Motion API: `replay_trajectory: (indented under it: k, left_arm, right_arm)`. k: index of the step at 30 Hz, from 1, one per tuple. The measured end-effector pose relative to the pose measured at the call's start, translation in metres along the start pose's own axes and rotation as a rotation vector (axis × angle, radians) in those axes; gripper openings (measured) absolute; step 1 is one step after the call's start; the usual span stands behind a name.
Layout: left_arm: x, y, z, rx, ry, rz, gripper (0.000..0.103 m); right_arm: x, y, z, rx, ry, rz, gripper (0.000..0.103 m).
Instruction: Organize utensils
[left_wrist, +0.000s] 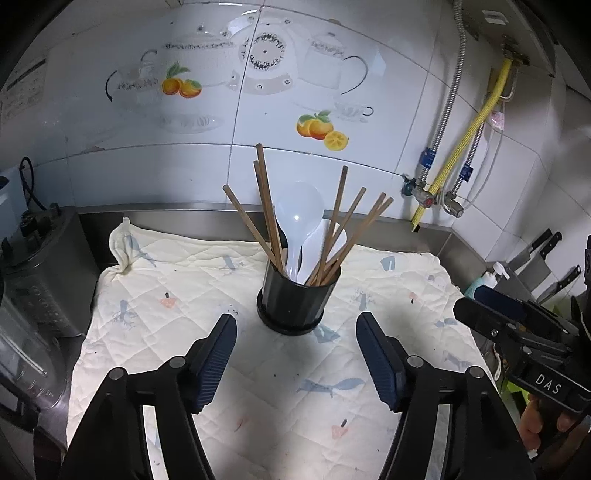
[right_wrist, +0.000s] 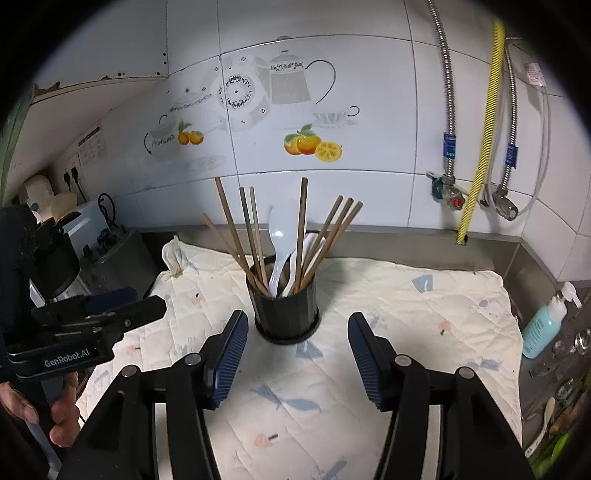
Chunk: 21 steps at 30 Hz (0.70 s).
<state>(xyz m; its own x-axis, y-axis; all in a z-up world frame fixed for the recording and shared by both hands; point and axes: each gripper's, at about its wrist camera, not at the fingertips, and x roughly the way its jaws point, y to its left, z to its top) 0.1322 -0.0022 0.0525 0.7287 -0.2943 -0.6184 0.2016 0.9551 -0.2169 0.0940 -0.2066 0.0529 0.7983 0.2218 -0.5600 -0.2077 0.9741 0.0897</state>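
One black ribbed holder (left_wrist: 295, 299) stands on a quilted cloth (left_wrist: 184, 280) at the middle of the steel counter, before the tiled wall. It holds eight brown chopsticks (right_wrist: 303, 221), fanned and leaning outward, and two white spoons (left_wrist: 297, 221); their lower ends are hidden inside. Both grippers, left (left_wrist: 296, 354) and right (right_wrist: 297, 350), stand apart with nothing between the pads, just short of the holder. Knives (left_wrist: 546, 254) at the edge are cut off.
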Motion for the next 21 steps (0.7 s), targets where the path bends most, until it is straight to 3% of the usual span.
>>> replay_trajectory:
  k: [6,8,21]
  left_arm:
    - [-0.017,-0.004,-0.016,-0.001,-0.008,0.026,0.075]
    - [-0.023,-0.005,-0.021,-0.003,-0.015,0.04,0.083]
    - [-0.041,-0.015,-0.045,0.038,-0.021,0.124,0.095]
  right_arm:
    - [-0.013,0.0,-0.017,-0.006,0.014,-0.024,0.063]
    - [-0.016,-0.002,-0.021,0.004,0.015,-0.02,0.063]
    - [-0.032,-0.006,-0.044,0.015,0.021,-0.024,0.063]
